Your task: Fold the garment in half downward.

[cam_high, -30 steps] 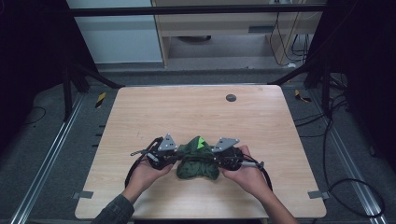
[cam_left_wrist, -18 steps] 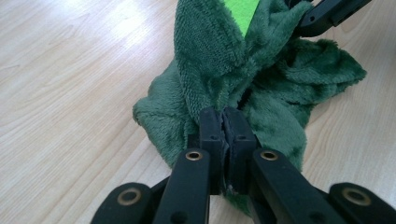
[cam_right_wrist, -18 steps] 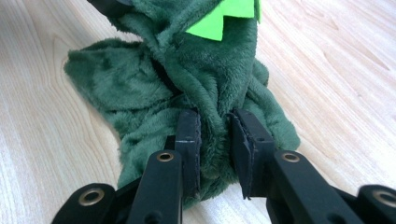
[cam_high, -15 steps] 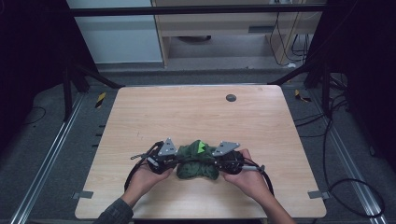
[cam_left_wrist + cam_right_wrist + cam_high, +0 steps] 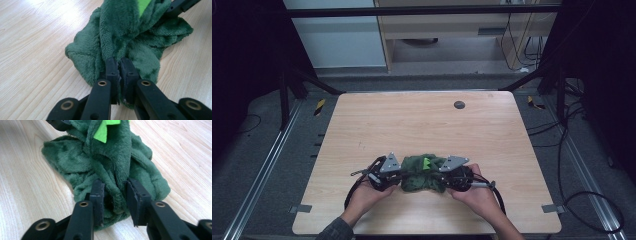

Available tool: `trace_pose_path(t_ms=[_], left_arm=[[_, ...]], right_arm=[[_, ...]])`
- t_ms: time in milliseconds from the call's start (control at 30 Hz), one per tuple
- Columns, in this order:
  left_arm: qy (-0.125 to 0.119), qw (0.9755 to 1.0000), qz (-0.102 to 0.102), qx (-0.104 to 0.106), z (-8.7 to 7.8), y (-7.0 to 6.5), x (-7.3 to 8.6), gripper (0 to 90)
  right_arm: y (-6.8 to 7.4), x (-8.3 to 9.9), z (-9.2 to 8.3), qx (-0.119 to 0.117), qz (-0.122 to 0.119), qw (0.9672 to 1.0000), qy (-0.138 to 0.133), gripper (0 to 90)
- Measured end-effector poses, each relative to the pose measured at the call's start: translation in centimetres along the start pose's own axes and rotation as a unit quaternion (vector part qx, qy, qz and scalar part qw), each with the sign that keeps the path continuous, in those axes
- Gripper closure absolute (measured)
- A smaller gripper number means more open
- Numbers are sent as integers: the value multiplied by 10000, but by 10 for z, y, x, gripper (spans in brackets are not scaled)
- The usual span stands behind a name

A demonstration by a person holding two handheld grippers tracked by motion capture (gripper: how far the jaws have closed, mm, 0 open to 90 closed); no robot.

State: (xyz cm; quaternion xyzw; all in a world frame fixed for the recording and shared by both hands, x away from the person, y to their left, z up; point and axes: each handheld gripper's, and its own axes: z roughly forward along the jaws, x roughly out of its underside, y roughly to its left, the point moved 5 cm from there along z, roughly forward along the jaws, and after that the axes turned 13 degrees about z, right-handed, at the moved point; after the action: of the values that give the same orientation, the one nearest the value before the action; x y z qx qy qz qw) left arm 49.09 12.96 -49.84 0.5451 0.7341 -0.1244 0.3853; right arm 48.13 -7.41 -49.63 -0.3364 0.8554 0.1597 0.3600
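Right now your two grippers meet at a crumpled dark green plush cloth (image 5: 423, 175) lying on the near half of the wooden table (image 5: 422, 125), roughly midway between its left and right edges. Your left gripper (image 5: 398, 176) comes in from the cloth's left side and your right gripper (image 5: 443, 179) from its right, each with a hand wrapped around its body.

In the left gripper view, your left gripper (image 5: 119, 65) has its jaws almost together, with only a thin fold of the green plush (image 5: 125, 37) pinched between the pads. The bulk of the cloth is bunched up beyond the tips and rests on the wood.

In the right gripper view, your right gripper (image 5: 113, 189) has its jaws standing noticeably wider; they have just been opening. A thick ridge of plush (image 5: 110, 162) runs between them, the left pad lying against it, with a small gap on the right pad's side.

A bright green felt tab (image 5: 106, 128) sticks out of the cloth near its top. A small dark round disc (image 5: 459, 104) sits on the far part of the table, well apart from the cloth.
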Motion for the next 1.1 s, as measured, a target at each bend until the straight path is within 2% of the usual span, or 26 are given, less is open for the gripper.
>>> trace_pose_path(t_ms=[233, 300, 500, 667, 767, 967, 1100], left_arm=[[-20, 10000, -5, -34, 1, -3, 2, 842], [-12, 10000, -6, -62, 2, -3, 3, 810], [-46, 9999, -22, -117, 2, -5, 4, 791], [-72, 9999, 12, -143, 0, -6, 4, 811], [-82, 9998, 42, -178, 0, -6, 5, 839], [-112, 9998, 31, -187, 0, -6, 5, 870], [-119, 9997, 27, -201, 0, -8, 6, 875]], right_arm=[[1, 3, -2, -7, 18, 10000, -12, 652], [1, 3, -3, 17, 33, 10000, -11, 644], [1, 3, -4, 18, 31, 10000, -23, 630], [3, 3, -6, 26, 47, 10000, -47, 635], [3, 3, -7, 9, 21, 10000, -54, 667], [4, 3, -7, -30, -67, 10000, -66, 833], [3, 5, -8, -36, -50, 9999, -83, 856]])
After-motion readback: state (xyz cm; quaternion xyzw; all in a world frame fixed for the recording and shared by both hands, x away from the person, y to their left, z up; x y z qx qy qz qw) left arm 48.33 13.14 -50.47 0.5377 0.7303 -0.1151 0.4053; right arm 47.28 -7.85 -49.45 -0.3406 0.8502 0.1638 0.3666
